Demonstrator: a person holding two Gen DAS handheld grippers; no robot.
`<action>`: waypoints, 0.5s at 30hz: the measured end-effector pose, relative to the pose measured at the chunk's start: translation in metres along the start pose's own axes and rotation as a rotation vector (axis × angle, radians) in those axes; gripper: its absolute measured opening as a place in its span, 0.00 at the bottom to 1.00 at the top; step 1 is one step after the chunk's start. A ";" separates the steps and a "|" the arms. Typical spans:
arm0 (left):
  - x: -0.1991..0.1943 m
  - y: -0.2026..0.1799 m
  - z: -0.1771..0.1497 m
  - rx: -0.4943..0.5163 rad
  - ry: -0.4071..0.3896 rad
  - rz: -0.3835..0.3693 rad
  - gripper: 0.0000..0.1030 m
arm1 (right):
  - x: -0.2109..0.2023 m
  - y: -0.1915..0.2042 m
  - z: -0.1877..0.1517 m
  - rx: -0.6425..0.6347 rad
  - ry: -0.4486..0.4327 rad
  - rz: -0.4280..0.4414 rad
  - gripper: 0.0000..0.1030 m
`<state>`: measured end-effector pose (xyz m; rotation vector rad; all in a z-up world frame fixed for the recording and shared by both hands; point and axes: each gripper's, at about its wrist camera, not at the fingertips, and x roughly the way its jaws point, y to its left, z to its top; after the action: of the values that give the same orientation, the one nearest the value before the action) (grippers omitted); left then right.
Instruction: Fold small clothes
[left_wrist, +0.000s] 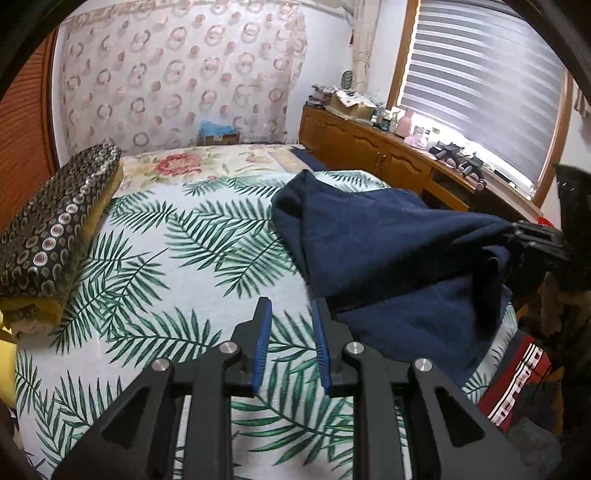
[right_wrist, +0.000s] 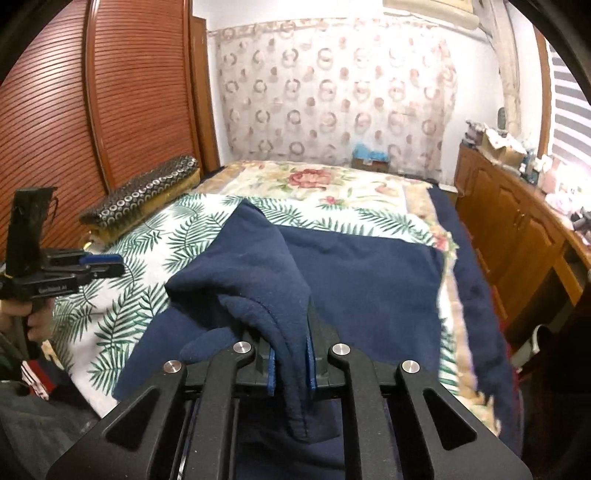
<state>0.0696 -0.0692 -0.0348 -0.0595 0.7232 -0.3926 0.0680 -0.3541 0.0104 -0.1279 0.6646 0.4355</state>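
While my right gripper (right_wrist: 291, 363) pinches its bunched edge, the navy garment (right_wrist: 362, 280) lies rumpled on the bed (right_wrist: 147, 236); my left gripper (left_wrist: 290, 347) hangs spread, empty.

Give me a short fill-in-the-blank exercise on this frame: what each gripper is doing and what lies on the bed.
1. The right gripper has its fingers shut on a fold of the ____ garment.
2. The left gripper holds ____ between its blue fingers.
3. The bedspread under the garment is printed with green ____.
4. The folded dark patterned cloth lies near the ____ edge of the left wrist view.

Missing words: navy blue; nothing; palm leaves; left
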 end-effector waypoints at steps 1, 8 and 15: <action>-0.001 -0.002 0.001 0.002 -0.005 -0.004 0.20 | 0.000 -0.001 -0.002 -0.002 0.009 -0.015 0.09; -0.002 -0.009 0.002 0.014 -0.015 -0.005 0.20 | 0.030 -0.031 -0.045 0.028 0.191 -0.138 0.21; 0.001 -0.011 -0.001 0.012 -0.013 -0.001 0.20 | 0.007 -0.044 -0.042 0.077 0.122 -0.119 0.55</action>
<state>0.0659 -0.0799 -0.0343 -0.0513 0.7083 -0.3970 0.0679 -0.4019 -0.0275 -0.1210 0.7888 0.2888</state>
